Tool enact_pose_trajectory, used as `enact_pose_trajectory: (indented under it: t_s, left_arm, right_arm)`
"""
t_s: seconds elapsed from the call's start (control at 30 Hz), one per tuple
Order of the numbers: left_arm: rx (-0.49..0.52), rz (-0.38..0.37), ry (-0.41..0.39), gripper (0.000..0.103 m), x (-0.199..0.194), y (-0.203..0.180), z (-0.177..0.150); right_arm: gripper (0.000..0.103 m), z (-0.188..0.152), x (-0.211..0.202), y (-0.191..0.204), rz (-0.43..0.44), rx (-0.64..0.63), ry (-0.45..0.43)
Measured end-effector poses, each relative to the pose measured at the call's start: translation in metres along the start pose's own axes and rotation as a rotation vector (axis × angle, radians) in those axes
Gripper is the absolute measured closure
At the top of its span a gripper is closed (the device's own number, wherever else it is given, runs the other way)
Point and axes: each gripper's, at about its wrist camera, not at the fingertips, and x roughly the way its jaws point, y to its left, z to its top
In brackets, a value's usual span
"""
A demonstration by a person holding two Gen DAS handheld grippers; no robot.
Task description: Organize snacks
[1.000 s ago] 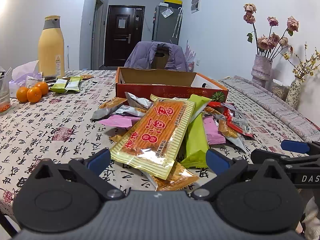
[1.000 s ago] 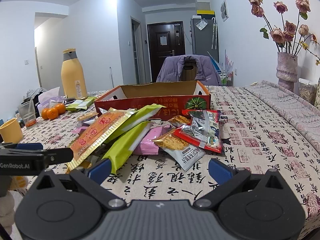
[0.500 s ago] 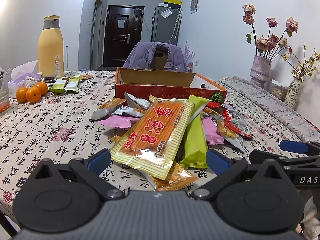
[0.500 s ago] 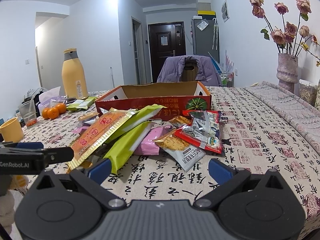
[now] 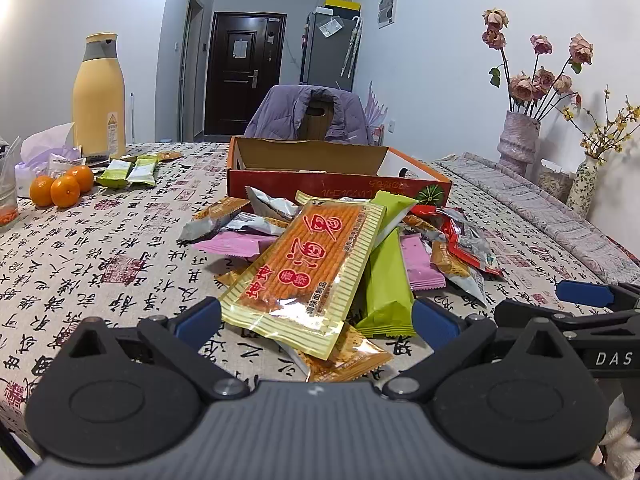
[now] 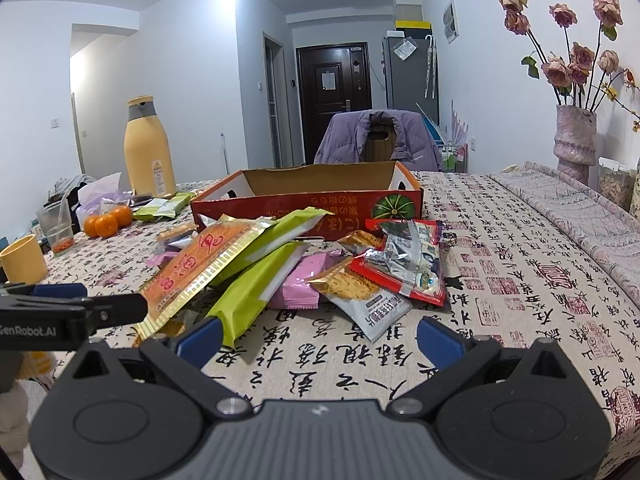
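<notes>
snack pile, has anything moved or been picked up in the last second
Nothing visibly changed. The snack pile lies as before in front of the cardboard box. The left tool and right tool are both open as earlier, holding nothing, hovering at the near edge of the pile. The oranges and yellow bottle have not moved either.
</notes>
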Motion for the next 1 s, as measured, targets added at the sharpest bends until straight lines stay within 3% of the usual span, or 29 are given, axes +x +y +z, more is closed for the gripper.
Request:
enact_pose_trajectory:
  t_s: [0.53, 1.0]
  left_arm:
    - [0.005, 0.000, 0.004, 0.000, 0.001, 0.000, 0.000]
    - [0.044, 0.022, 0.028, 0.000, 0.031, 0.005, 0.018]
  right_arm:
    - [0.000, -0.003, 0.003, -0.001, 0.000, 0.004, 0.005]
    - [0.000, -0.001, 0.016, -0.007, 0.011, -0.018, 0.023]
